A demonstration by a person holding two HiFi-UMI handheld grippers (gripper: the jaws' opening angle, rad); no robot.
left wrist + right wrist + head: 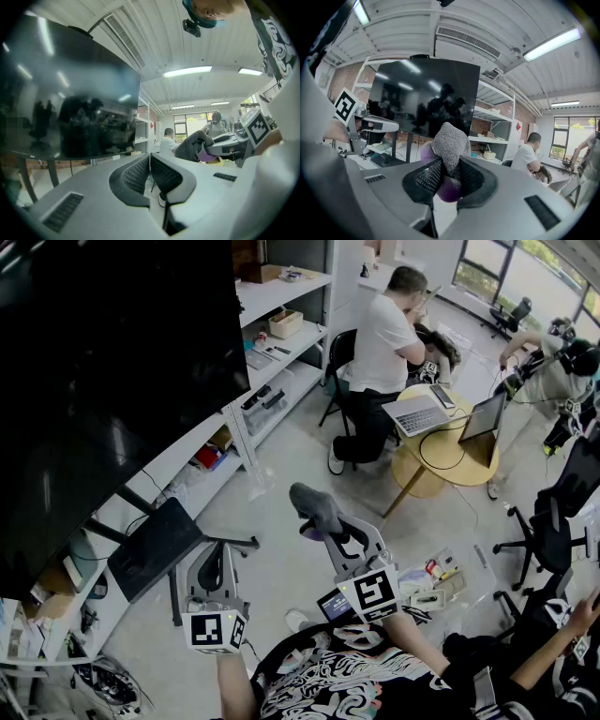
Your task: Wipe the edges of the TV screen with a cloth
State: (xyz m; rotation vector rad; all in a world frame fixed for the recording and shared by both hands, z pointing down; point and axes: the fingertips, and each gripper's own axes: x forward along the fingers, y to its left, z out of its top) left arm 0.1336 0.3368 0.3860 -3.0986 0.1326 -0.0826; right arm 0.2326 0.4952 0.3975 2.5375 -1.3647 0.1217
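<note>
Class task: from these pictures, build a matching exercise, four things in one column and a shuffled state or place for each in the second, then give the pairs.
1 left gripper
2 right gripper
3 TV screen
4 laptop

A open on the round table
B jaws together, nothing between them
C jaws shut on the grey cloth
D dark, showing reflections

Pairs: 1-B, 2-C, 3-D, 4-A

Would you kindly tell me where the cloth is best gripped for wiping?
Grip the cloth by its bunched base, from behind, as the right hand-held gripper does: its grey tuft sticks out past the jaws, free to meet the TV screen.
</note>
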